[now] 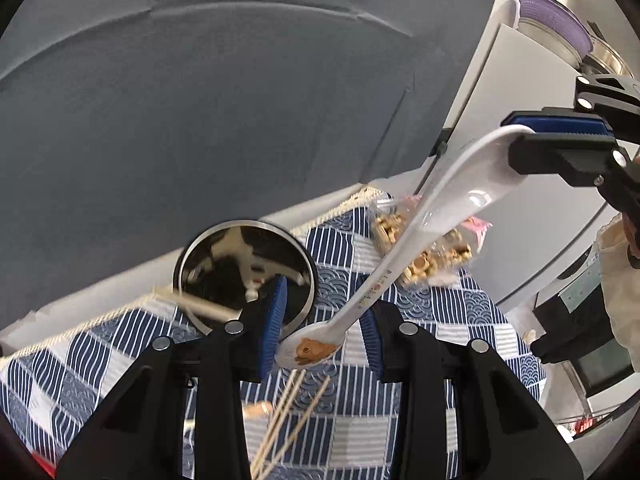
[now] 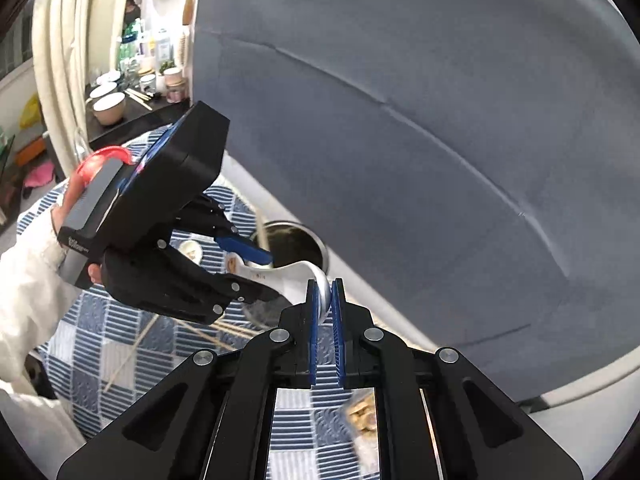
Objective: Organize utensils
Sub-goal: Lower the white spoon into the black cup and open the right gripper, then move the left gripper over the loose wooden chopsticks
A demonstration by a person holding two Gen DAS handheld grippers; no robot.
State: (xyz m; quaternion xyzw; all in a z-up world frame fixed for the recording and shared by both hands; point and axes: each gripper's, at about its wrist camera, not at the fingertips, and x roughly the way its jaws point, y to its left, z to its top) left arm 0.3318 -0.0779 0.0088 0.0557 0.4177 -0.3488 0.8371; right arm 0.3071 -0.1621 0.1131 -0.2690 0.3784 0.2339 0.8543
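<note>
A white ceramic spoon [image 1: 420, 236] with an orange print in its bowl hangs in the air above the blue checked tablecloth [image 1: 400, 412]. My right gripper [image 1: 560, 140] is shut on the spoon's handle end; in the right wrist view [image 2: 325, 300] the blue pads pinch the handle [image 2: 304, 276]. My left gripper [image 1: 326, 340] is open, its fingers either side of the spoon's bowl without closing on it. A steel cup [image 1: 244, 272] stands just behind, with a wooden chopstick [image 1: 200, 306] leaning in it. Several chopsticks [image 1: 288, 416] lie on the cloth below.
A clear bag of snacks [image 1: 432, 252] lies on the cloth to the right of the cup. A grey padded wall [image 1: 240, 100] rises behind the table. A white appliance [image 1: 540, 120] stands at the right. A dark shelf with bowls [image 2: 108, 108] is far left.
</note>
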